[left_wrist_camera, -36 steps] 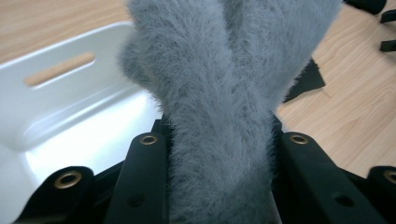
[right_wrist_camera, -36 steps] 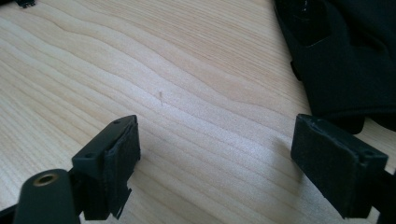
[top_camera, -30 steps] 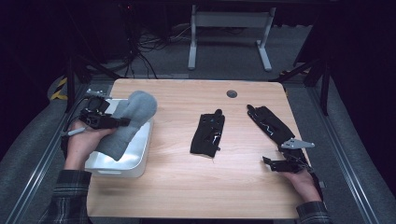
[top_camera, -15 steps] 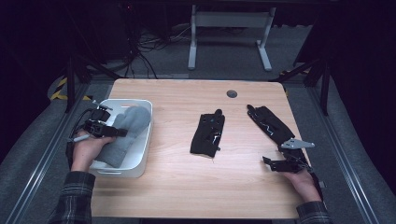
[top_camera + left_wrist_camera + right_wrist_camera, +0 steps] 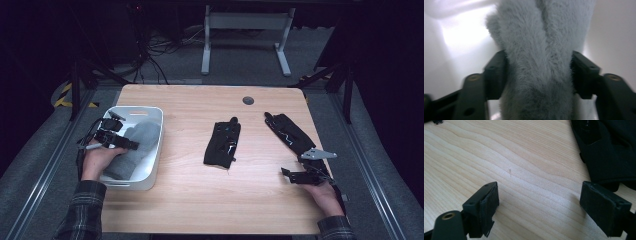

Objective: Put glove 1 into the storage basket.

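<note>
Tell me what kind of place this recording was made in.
Probably a lab or studio set up for recording handling work, not a home. A bare wooden table stands alone on grey carpet in a dark room, loose cables lie on the floor behind it, and yellow-black hazard tape marks the floor.

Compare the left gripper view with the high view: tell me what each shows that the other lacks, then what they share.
The left gripper view alone shows the fuzzy pile of the grey glove close up between the left gripper's jaws, which have just been opening. The high view alone shows the wooden table, two black gloves and the right gripper. Both show the grey glove inside the white bin.
</note>
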The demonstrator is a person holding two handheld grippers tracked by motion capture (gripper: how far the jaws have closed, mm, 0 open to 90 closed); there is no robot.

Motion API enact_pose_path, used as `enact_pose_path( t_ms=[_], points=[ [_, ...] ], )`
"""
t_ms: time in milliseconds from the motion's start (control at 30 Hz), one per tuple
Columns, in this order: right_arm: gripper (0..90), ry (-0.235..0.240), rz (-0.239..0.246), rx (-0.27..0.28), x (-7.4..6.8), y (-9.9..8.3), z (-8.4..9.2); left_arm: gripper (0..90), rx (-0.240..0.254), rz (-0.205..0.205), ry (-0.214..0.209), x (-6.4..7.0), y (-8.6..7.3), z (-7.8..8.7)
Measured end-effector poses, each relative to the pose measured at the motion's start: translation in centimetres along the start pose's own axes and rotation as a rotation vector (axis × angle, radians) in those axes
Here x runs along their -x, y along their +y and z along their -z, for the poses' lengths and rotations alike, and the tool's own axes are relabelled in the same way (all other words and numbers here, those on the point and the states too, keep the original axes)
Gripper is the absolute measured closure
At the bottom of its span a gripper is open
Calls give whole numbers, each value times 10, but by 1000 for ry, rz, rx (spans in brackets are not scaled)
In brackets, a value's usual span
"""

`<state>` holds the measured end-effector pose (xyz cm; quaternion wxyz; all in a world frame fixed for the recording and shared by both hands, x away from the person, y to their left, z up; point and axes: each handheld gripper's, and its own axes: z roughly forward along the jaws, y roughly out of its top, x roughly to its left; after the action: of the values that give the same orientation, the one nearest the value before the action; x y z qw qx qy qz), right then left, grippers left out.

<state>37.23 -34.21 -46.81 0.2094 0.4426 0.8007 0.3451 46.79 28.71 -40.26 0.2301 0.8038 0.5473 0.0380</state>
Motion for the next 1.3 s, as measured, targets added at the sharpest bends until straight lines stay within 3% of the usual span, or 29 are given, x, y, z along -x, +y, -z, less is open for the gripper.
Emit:
enact_pose_path(
  t_ms=[133, 233, 367, 600, 833, 1067, 1300],
  points=[
    [163, -1, 0, 0, 0, 0, 0, 225, 73, -1, 44, 2, -1, 14],
    [163, -1, 0, 0, 0, 0, 0, 187, 109, -8, 49, 5, -2, 25],
    [163, -1, 0, 0, 0, 0, 0, 170, 158, -41, 37, 17, -4, 39],
    [162, -2, -1, 0, 0, 0, 0, 157, 229, -105, -43, 46, 0, 51],
    [162, -3, 0, 1, 0, 0, 0, 153, 253, -183, -113, 83, 6, 45],
    [162, -1, 1, 0, 0, 0, 0, 151, 270, -264, -153, 122, 13, 32],
    [162, 1, 2, 0, -1, 0, 0, 151, 286, -311, -186, 156, 13, 12]
  ],
)
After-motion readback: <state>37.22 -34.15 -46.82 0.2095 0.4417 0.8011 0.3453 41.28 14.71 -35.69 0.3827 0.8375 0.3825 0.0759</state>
